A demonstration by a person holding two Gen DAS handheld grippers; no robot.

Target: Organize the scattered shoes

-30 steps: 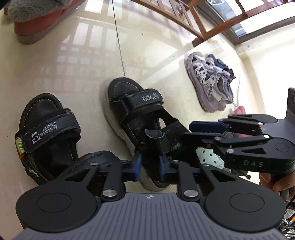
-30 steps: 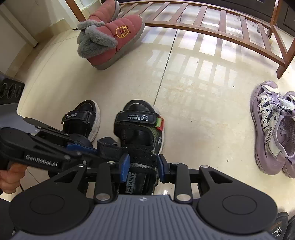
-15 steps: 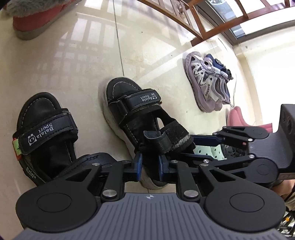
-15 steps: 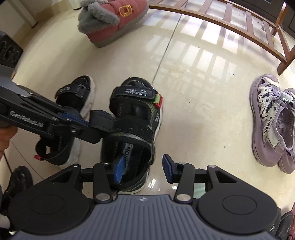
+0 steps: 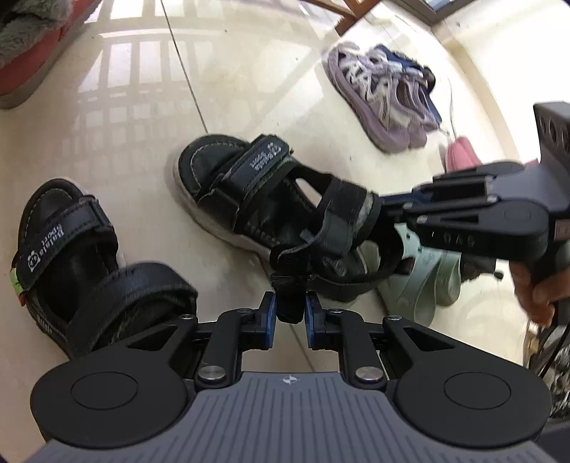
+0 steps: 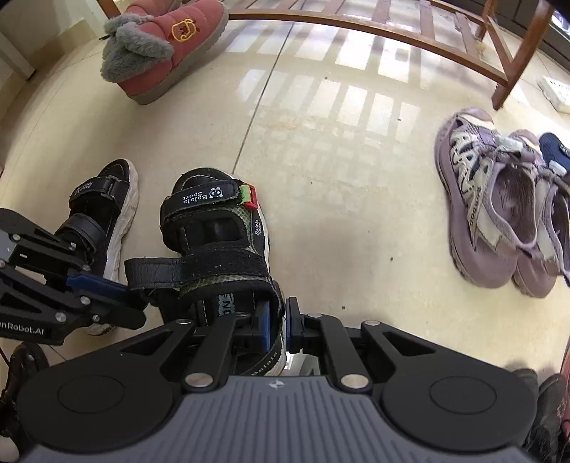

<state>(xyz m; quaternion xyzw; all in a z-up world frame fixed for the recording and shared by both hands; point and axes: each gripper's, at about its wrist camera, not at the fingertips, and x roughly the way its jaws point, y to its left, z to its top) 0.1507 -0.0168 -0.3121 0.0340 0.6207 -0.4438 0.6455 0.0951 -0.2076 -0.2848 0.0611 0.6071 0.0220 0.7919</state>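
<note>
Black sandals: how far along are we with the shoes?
Done: purple sneakers sit paired. In hand: both the left gripper and right gripper are shut on one black sandal, its mate beside it. Remaining: line up that pair; the green clog lies loose.

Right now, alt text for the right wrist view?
The right tongs are clamped on the heel wall of a black sandal with a red-green tab, on a cream tiled floor. The left tongs reach in beside its twin sandal; purple sneakers lie to the right, a pink fur-cuffed boot and a wooden rack beyond.
</note>
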